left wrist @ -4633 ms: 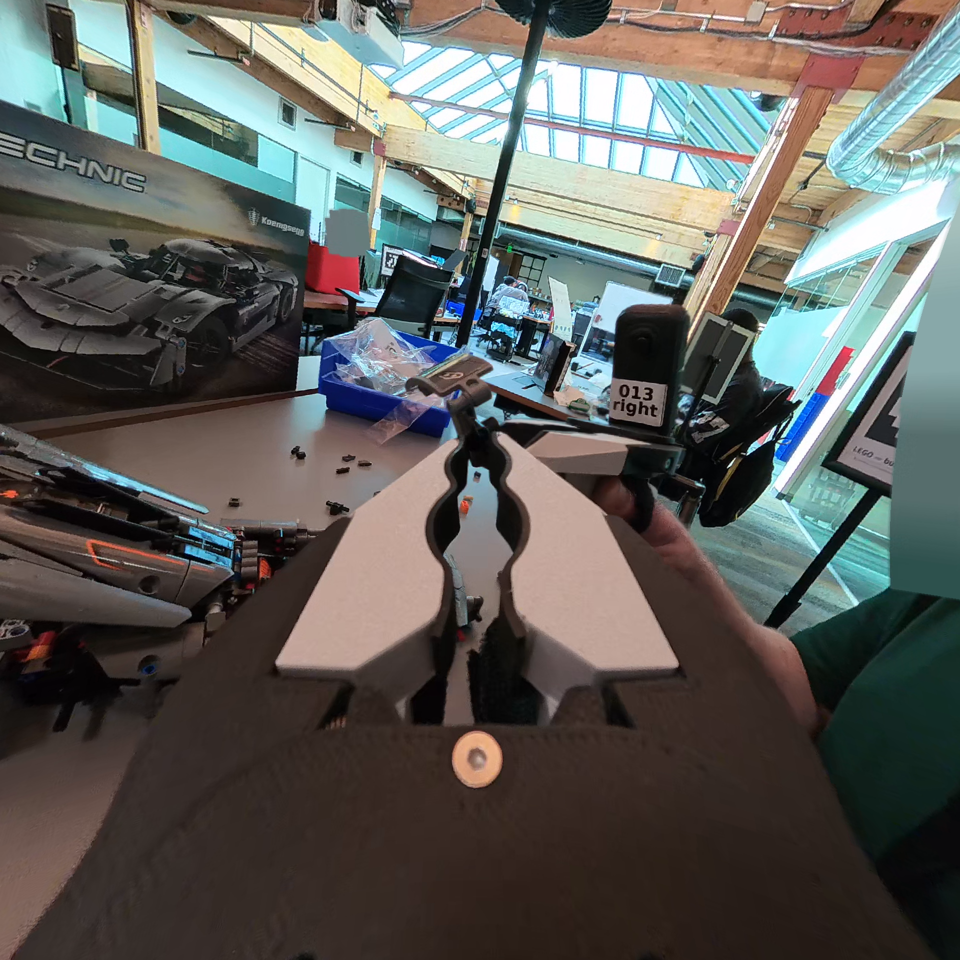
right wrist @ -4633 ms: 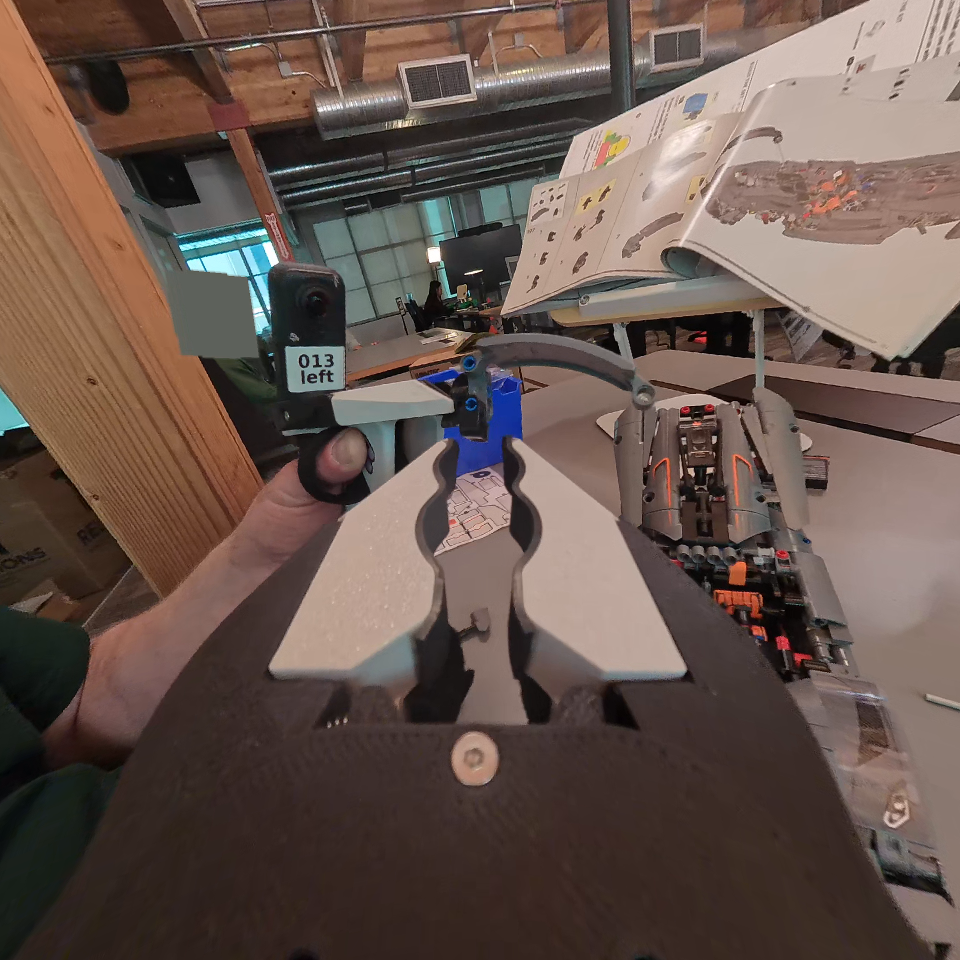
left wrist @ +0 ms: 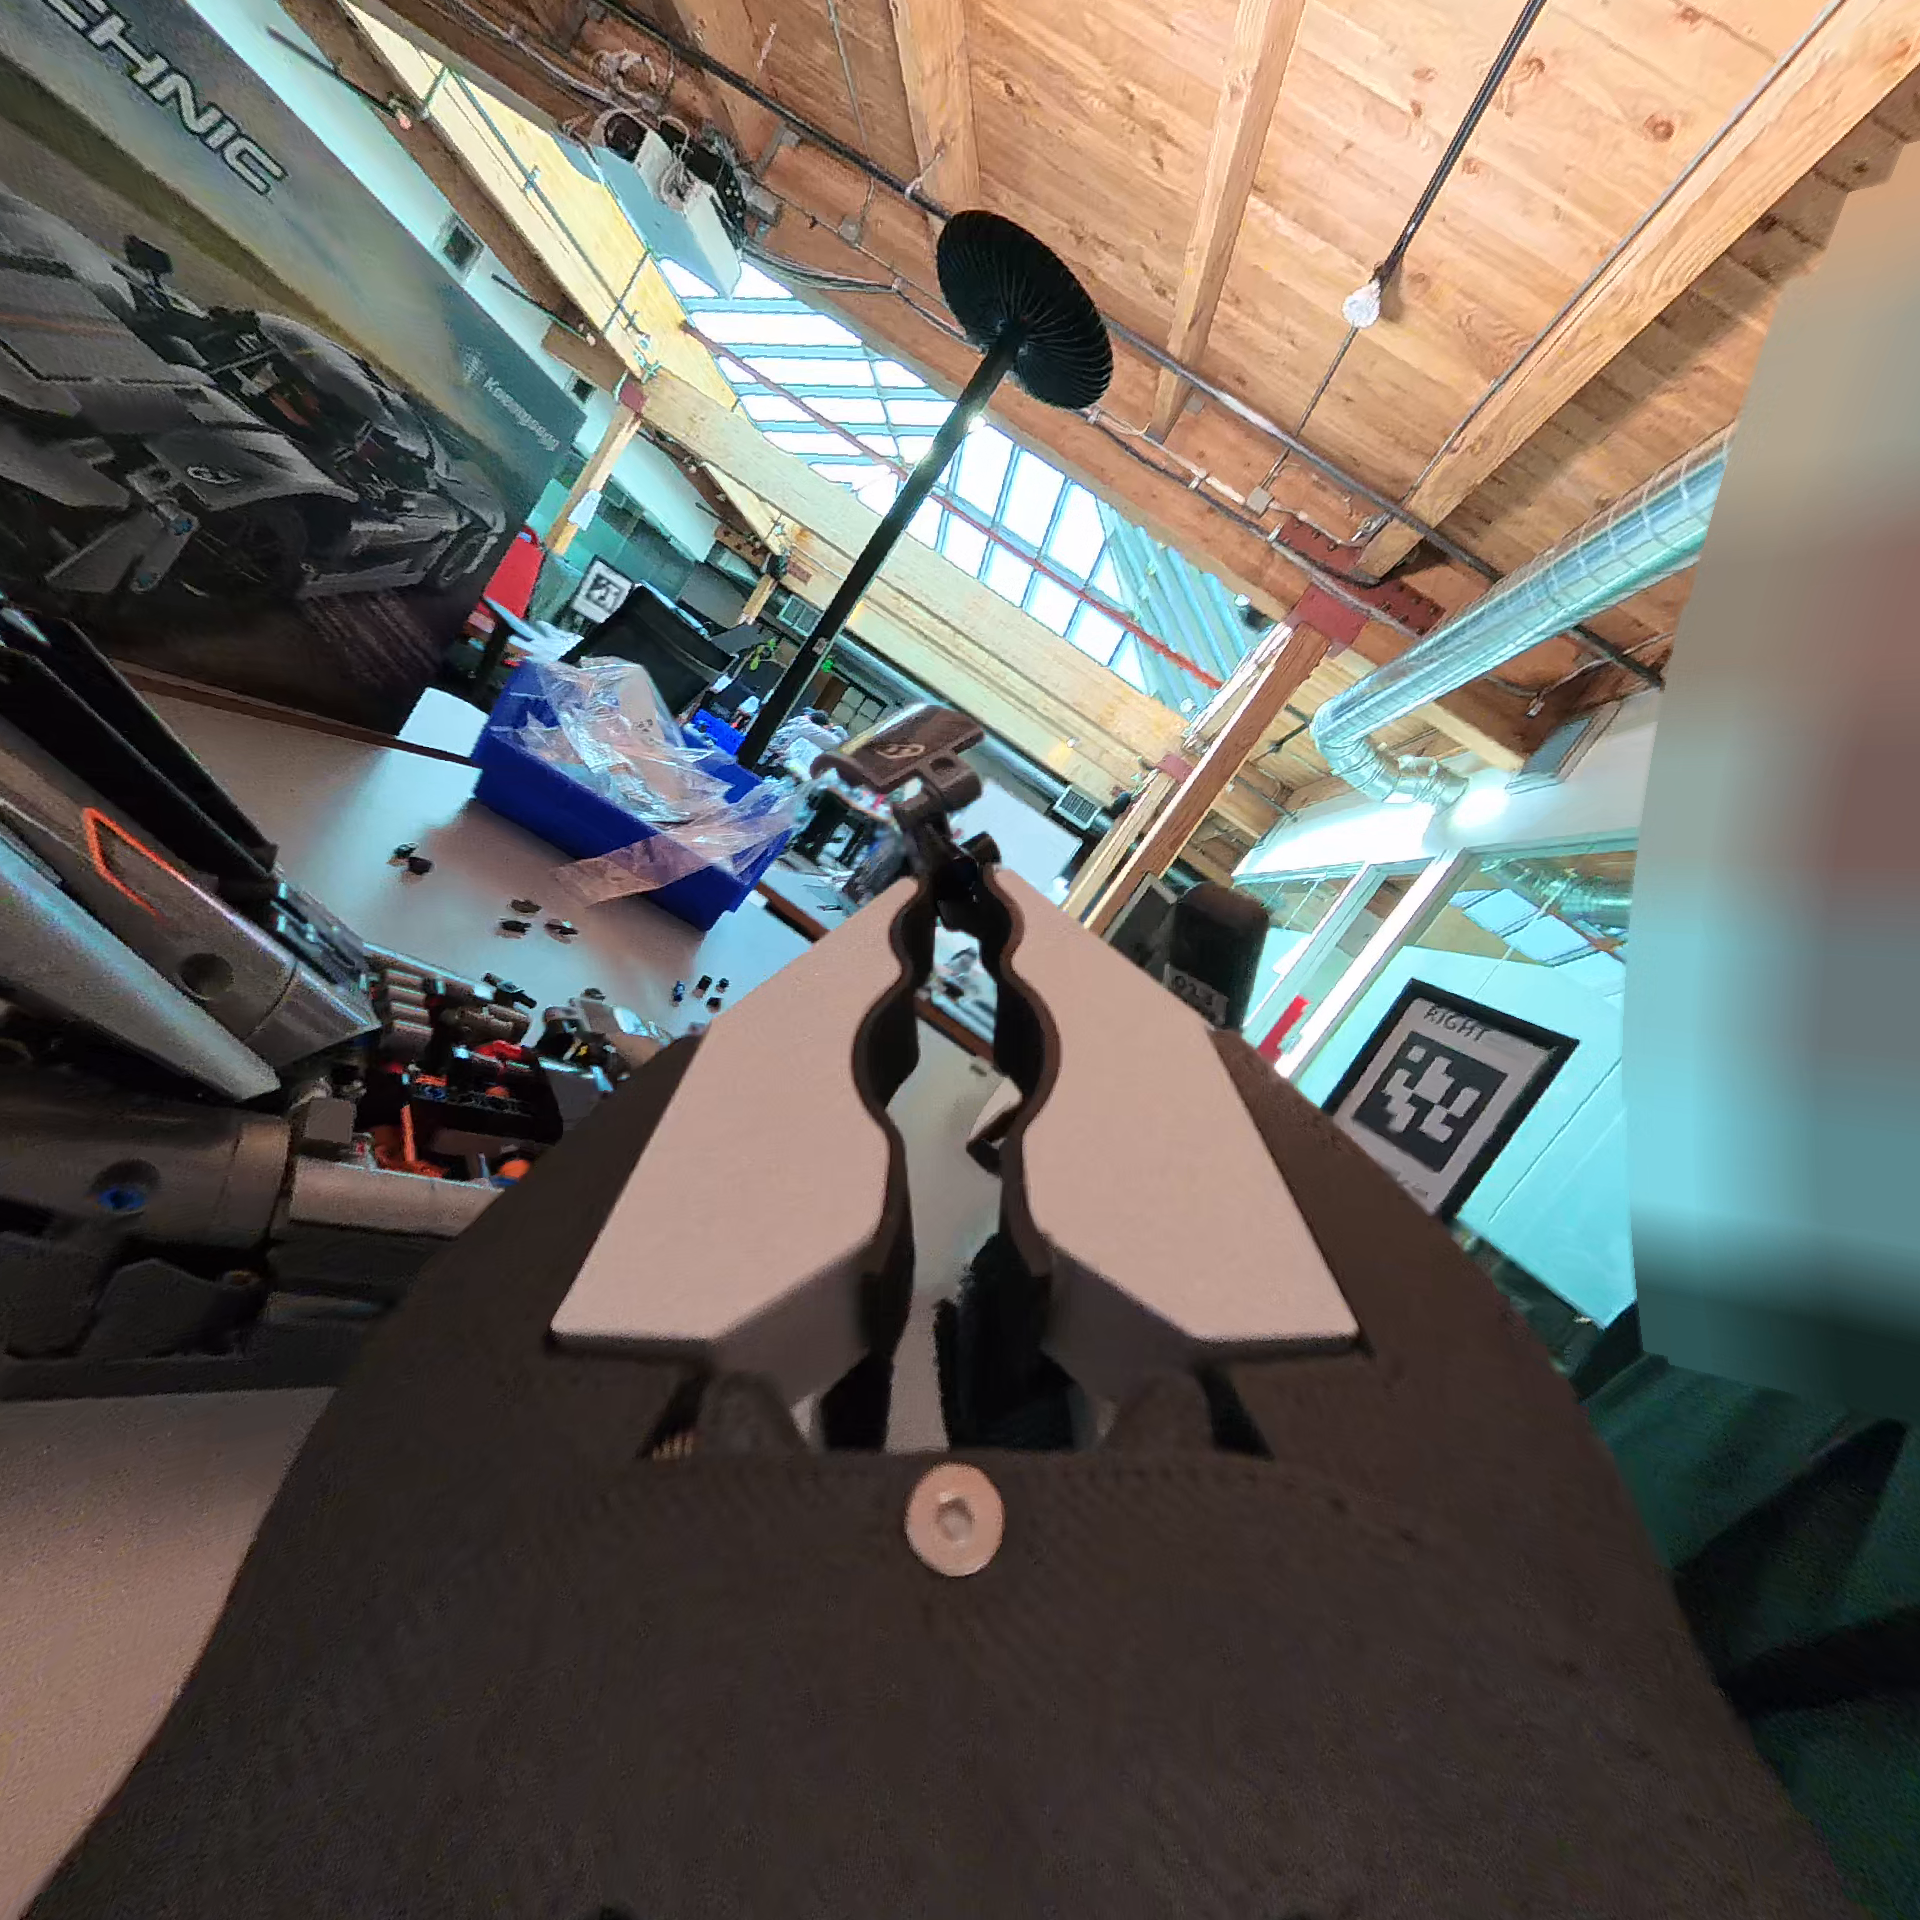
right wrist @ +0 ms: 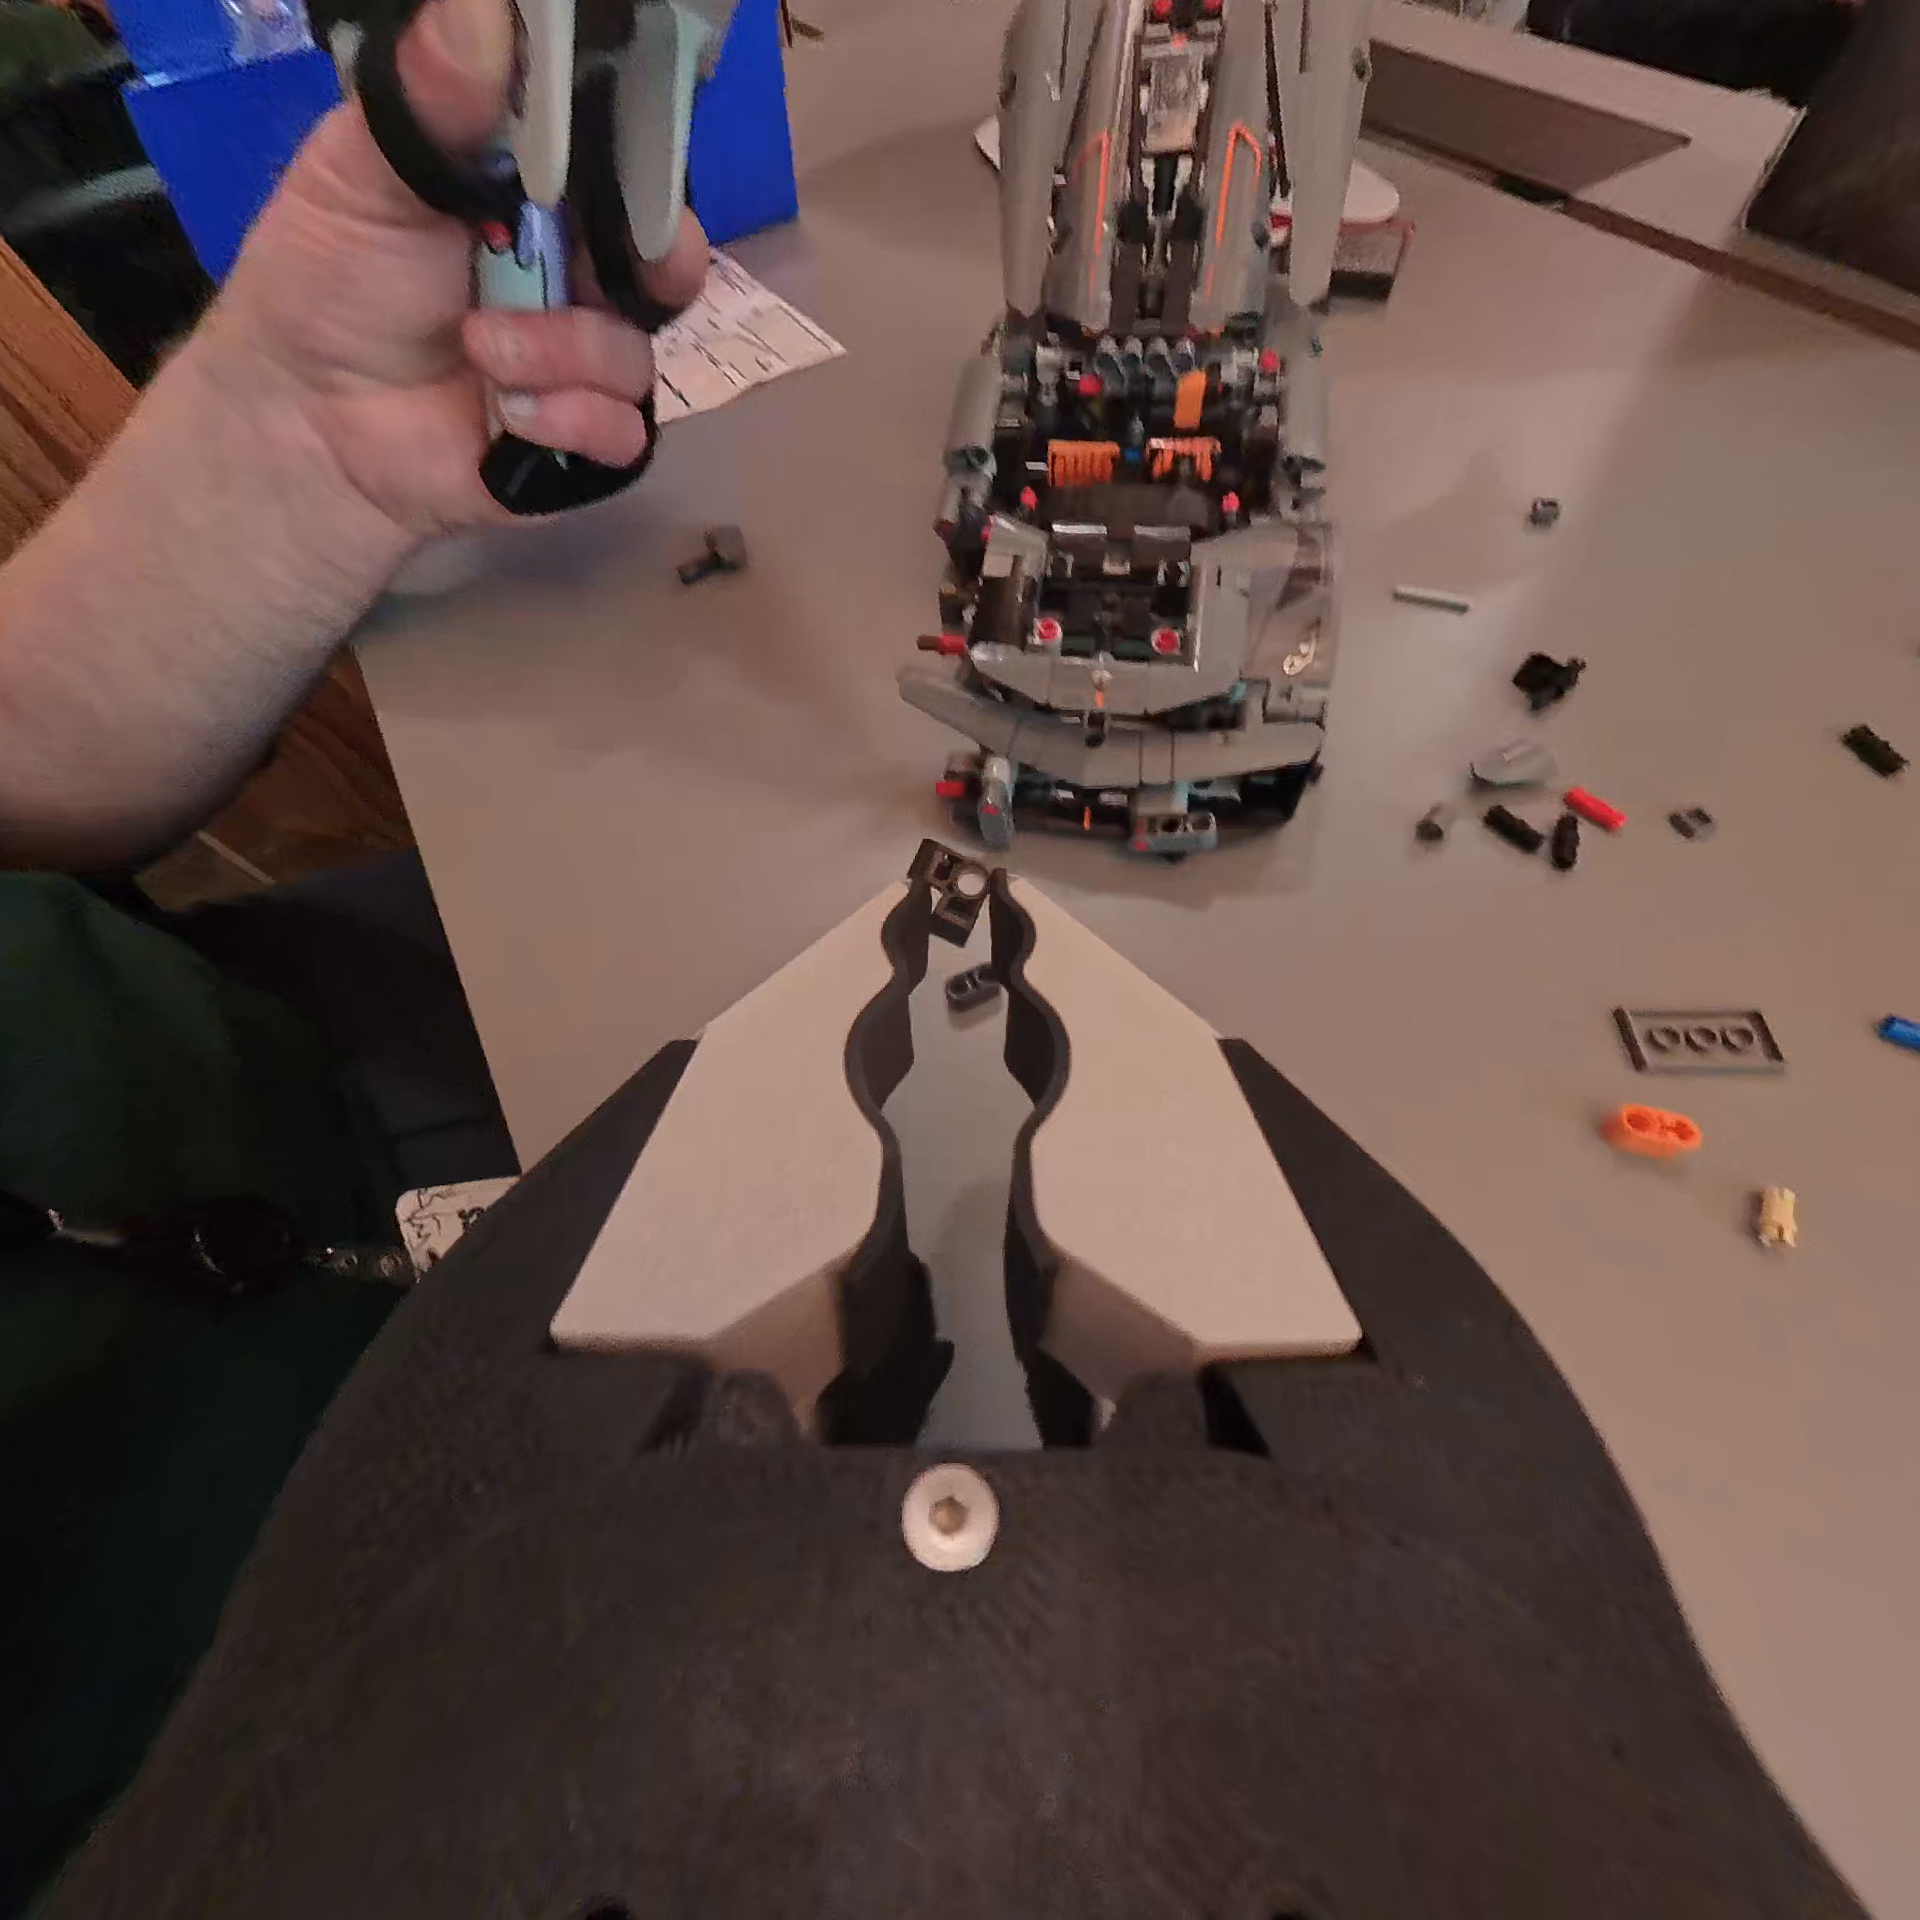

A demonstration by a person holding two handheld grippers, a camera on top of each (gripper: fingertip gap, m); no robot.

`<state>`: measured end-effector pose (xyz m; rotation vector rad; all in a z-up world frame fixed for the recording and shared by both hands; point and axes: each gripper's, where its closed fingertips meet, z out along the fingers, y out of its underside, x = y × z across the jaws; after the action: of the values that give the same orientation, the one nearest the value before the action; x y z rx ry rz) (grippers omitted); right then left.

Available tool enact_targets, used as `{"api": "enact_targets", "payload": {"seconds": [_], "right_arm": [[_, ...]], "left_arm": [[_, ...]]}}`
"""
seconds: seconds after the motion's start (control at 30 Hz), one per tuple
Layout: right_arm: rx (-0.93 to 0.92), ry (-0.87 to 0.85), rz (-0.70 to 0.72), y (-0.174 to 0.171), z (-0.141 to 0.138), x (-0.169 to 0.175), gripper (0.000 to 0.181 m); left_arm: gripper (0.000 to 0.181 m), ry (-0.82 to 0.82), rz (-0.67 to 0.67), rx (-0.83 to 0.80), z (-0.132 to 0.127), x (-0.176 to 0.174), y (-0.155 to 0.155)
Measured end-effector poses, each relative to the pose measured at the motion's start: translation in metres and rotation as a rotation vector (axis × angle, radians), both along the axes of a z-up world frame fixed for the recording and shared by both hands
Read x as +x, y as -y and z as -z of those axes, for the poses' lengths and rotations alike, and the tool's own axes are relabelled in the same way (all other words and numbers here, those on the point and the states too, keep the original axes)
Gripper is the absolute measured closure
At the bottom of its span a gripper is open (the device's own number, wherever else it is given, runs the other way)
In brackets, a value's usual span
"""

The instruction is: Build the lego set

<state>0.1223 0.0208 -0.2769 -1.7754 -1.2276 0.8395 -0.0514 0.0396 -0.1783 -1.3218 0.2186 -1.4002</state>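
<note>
Lego car (right wrist: 1132,540) beside blue bin (left wrist: 613,821) holding plastic bags (left wrist: 644,743).

Partly built grey, black and orange brick car model (right wrist: 1132,499) stands upright on the table; small black holed brick (right wrist: 951,891) sits tilted, apparently pinched at its edges.

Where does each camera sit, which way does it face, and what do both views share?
Left wrist view: on the left gripper, tilted upward toward the ceiling beams; its fingers pinch a dark piece.
Right wrist view: on the right gripper, angled down at the table; the person's left hand shows.
Shared: the lego car and blue bin.
</note>
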Motion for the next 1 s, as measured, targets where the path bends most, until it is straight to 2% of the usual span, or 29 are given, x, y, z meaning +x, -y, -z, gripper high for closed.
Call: {"api": "enact_targets", "payload": {"seconds": [0.17, 0.3, 0.47, 0.6, 0.8, 1.0], "right_arm": [[0.033, -0.115, -0.024, 0.005, -0.026, -0.019, 0.172], [0.042, -0.194, -0.063, 0.01, -0.043, -0.04, 0.172], [0.028, -0.209, -0.11, 0.017, -0.045, -0.059, 0.171], [0.015, -0.115, -0.158, 0.03, -0.028, -0.076, 0.171], [-0.042, 0.085, -0.244, 0.058, 0.021, -0.107, 0.171], [-0.082, 0.252, -0.277, 0.072, 0.059, -0.116, 0.171]], "left_arm": [[0.176, 0.177, 0.068, -0.035, -0.006, -0.006, 0.002], [0.177, 0.218, 0.086, -0.048, -0.006, -0.004, 0.003], [0.177, 0.221, 0.076, -0.043, -0.008, -0.008, 0.003], [0.176, 0.198, 0.05, -0.04, -0.007, -0.015, 0.006], [0.176, 0.183, -0.002, -0.042, -0.004, -0.034, 0.014], [0.176, 0.185, -0.01, -0.05, 0.0, -0.042, 0.02]]}}
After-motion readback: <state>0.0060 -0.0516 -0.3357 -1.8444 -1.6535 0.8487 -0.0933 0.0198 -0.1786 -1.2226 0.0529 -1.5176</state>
